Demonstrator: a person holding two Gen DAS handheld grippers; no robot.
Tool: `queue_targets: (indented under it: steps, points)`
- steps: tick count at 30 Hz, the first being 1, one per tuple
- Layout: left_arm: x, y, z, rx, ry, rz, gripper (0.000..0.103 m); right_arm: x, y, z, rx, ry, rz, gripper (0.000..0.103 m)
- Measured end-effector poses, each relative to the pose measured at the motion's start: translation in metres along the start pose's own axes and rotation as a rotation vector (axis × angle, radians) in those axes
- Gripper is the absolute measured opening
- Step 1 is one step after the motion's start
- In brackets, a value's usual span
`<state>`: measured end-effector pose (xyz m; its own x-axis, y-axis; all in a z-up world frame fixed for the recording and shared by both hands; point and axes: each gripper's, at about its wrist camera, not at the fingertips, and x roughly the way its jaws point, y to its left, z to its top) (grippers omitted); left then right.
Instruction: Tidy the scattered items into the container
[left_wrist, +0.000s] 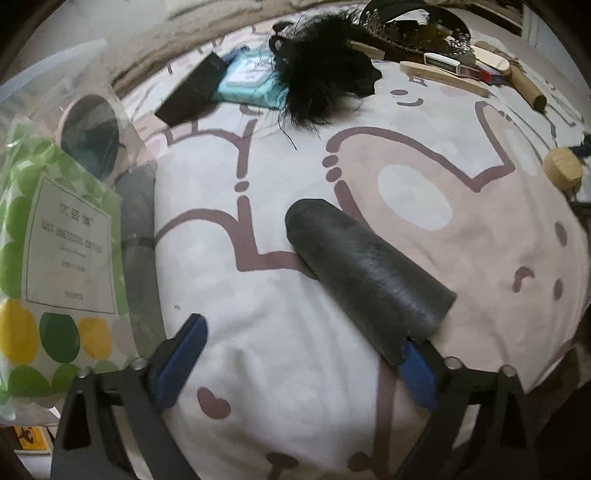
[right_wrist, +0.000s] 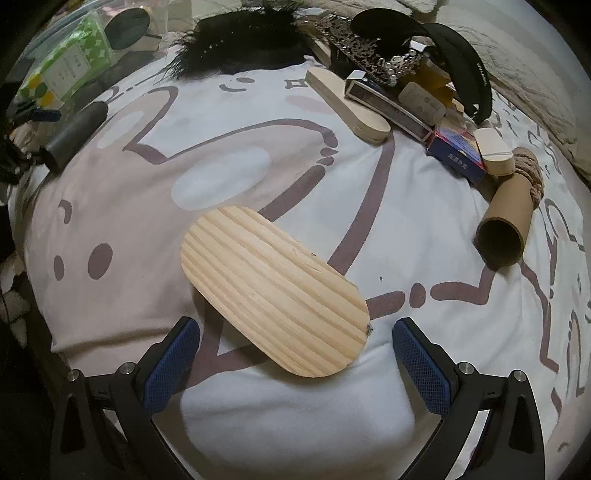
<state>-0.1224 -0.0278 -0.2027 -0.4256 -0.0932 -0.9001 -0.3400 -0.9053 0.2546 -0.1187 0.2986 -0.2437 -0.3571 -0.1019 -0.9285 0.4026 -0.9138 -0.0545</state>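
The left tool (left_wrist: 299, 363) stands with its blue-padded jaws wide apart above a white and pink bedspread printed with brown cartoon outlines (left_wrist: 258, 314). A dark grey felt-like cylinder (left_wrist: 364, 280) lies on the spread between the jaws, its near end just beside the pad at 4 o'clock, though contact cannot be judged. At 9 o'clock in that view a clear plastic container (left_wrist: 48, 62) holds a green-and-yellow dotted packet of cotton pads (left_wrist: 62, 251) and a round dark-lensed item (left_wrist: 90, 134). Toward 12 o'clock lie a black feathery piece (left_wrist: 317, 74), a teal wipes pack (left_wrist: 247, 79) and a black box (left_wrist: 192, 90).

The right tool (right_wrist: 295, 365) is also spread open, gripping nothing. A pale oval pine board (right_wrist: 273, 291) lies flat on the spread between and just ahead of its jaws. At 2 o'clock rests a brown cardboard tube (right_wrist: 508, 221), beyond it a blue card box (right_wrist: 456, 153) and a long wooden oval (right_wrist: 347, 105).
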Motion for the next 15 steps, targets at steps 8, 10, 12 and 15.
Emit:
queue_targets:
  steps: [8, 10, 12, 15]
  points:
    - [0.006, 0.001, -0.015, 0.045, -0.065, -0.007, 0.103, 0.001, 0.001, 0.005, 0.043, 0.042, -0.021, 0.103]
    - [0.006, 0.003, -0.016, 0.033, -0.070, -0.027, 0.103, -0.001, 0.002, 0.006, 0.043, 0.059, -0.025, 0.103]
    - [0.009, 0.007, -0.017, 0.013, -0.067, -0.054, 0.103, -0.003, 0.001, 0.006, 0.029, 0.069, -0.028, 0.103]
    - [0.011, 0.009, -0.020, 0.008, -0.075, -0.087, 0.103, -0.010, -0.008, 0.003, 0.026, 0.076, -0.042, 0.103]
